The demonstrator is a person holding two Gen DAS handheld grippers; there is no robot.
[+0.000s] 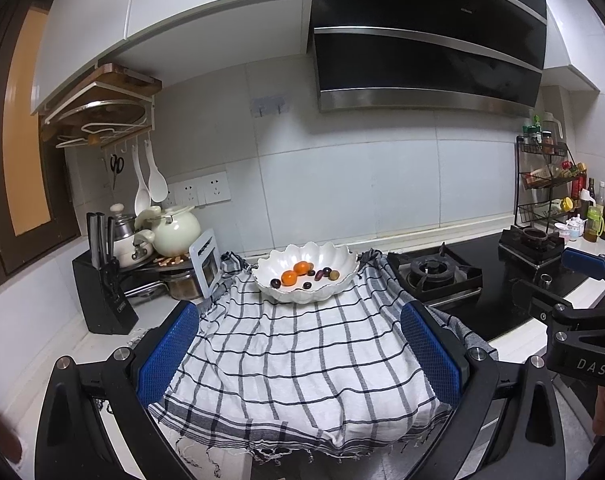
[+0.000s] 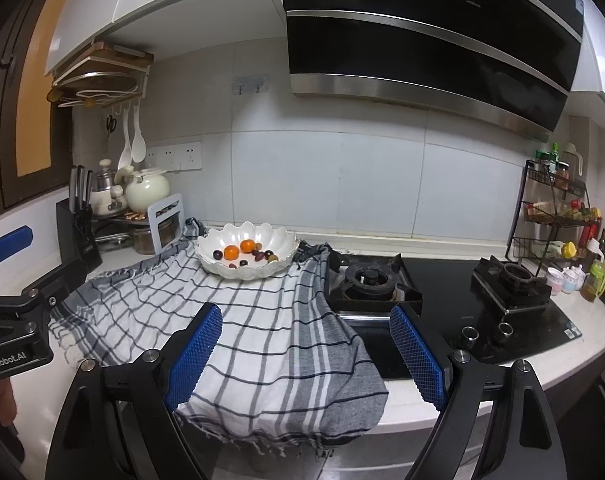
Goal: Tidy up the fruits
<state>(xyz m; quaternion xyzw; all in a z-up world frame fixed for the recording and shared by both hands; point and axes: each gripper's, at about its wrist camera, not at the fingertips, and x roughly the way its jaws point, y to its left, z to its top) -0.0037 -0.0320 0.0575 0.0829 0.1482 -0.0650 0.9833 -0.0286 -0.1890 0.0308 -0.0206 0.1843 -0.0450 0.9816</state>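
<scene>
- My left gripper (image 1: 298, 344) hangs over the checked cloth (image 1: 298, 352) near the front of the desk (image 1: 42, 344); its jaws stand wide apart and hold nothing.
- My right gripper (image 2: 306, 344) sits above the right side of the same cloth, where it drapes toward the gas hob (image 2: 454, 304); its jaws are also spread wide and empty.
- The white scalloped bowl (image 1: 334, 252) rests on the far end of the cloth, close to the tiled wall and just left of the nearer burner (image 1: 434, 272).
- Inside the bowl I see two oranges (image 1: 289, 278) touching each other left of centre, with several dark grapes (image 1: 321, 274) scattered around them and one paler grape (image 1: 334, 275) at the right.
- Both grippers are well apart from the bowl.
- To the left stand a knife block (image 1: 102, 292) and a cream kettle (image 1: 176, 228).
- A spice rack (image 2: 558, 216) and bottles stand at the far right.
</scene>
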